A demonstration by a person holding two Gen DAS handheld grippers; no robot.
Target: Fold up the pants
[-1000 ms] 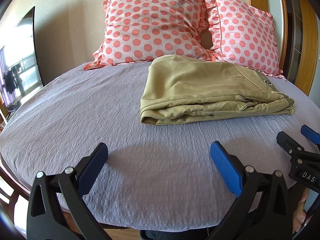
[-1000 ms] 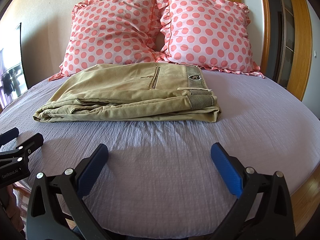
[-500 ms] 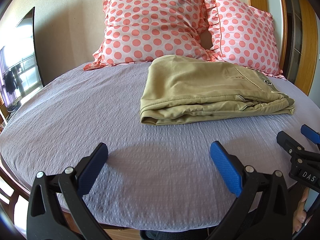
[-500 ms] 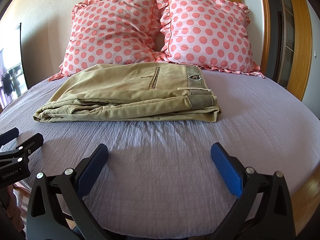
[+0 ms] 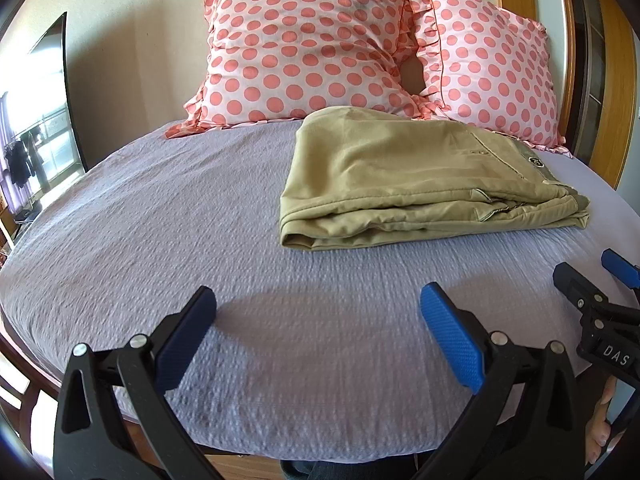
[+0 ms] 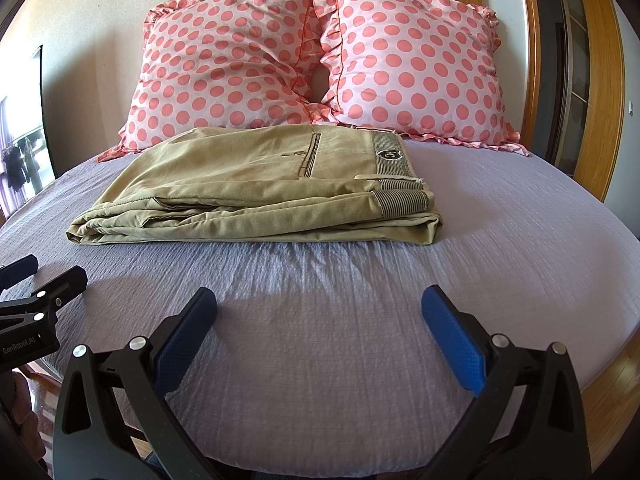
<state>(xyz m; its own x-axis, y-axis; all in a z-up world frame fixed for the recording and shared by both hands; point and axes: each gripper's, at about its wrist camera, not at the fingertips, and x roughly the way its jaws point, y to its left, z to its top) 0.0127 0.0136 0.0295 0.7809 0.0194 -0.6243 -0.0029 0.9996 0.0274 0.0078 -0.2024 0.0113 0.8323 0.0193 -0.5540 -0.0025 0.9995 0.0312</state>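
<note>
Khaki pants (image 5: pixel 420 184) lie folded in a flat stack on the lilac bed sheet (image 5: pixel 160 232), in front of the pillows; in the right wrist view they show straight ahead (image 6: pixel 256 196), waistband to the right. My left gripper (image 5: pixel 316 316) is open and empty, low over the sheet, short of the pants and to their left. My right gripper (image 6: pixel 318 316) is open and empty, just short of the pants' near edge. Each gripper shows at the edge of the other's view: the right one (image 5: pixel 588 280) and the left one (image 6: pixel 40 276).
Two pink polka-dot pillows (image 6: pixel 224 68) (image 6: pixel 416 64) lean on the wall behind the pants. A wooden frame (image 6: pixel 600 80) stands at the right. The bed's wooden edge (image 6: pixel 608 380) curves round the front right. A window (image 5: pixel 28 152) is at the left.
</note>
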